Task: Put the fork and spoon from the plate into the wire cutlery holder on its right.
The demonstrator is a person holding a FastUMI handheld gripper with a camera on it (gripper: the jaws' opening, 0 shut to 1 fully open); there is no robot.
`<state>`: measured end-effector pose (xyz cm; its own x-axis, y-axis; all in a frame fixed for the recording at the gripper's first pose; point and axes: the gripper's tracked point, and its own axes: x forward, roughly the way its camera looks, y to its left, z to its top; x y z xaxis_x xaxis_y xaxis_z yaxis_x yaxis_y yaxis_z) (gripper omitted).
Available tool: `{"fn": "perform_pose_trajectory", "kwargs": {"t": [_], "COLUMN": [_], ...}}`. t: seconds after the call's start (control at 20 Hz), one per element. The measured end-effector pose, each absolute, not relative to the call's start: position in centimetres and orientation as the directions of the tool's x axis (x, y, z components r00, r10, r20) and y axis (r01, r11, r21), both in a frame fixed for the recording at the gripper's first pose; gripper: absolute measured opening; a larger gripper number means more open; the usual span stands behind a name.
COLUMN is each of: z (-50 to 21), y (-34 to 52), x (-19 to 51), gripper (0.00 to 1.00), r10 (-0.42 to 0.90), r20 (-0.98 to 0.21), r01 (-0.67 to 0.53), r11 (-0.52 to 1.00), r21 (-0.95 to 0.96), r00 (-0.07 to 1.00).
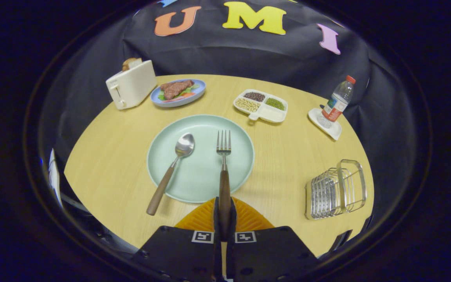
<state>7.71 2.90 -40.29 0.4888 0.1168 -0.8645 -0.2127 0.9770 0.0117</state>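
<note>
The fork (224, 164) is gripped by its wooden handle between the closed fingers of the gripper (224, 219), tines still resting on the plate (201, 184), apparently for lifting. The spoon (170, 172) lies left of it, handle overhanging the near rim. The holder (335, 190) stands to the right, well apart, empty.

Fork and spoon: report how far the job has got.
Nothing is in the wire cutlery holder yet. In hand: the claw is shut on the fork by its wooden handle, tines over the plate. Left: the spoon lies on the plate, untouched.
</note>
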Motion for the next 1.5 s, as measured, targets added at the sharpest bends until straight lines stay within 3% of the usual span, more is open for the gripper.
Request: {"fn": "perform_pose_trajectory", "kwargs": {"t": [0.7,1.1,1.5], "z": [-32.3,-31.4,-32.4], "y": [-7.5,-16.1,-19.1], "x": [7.6,4.4,1.0], "gripper": [0.05,0.05,0.05], "r10": [0.059,-0.025,-0.024], "r20": [-0.795,-0.801,-0.831], "r01": [-0.072,0.062,0.060], "r11": [0.997,0.998,0.998], "r21": [0.020,0.016,0.011], "r00": [0.603,0.598,0.556]}}
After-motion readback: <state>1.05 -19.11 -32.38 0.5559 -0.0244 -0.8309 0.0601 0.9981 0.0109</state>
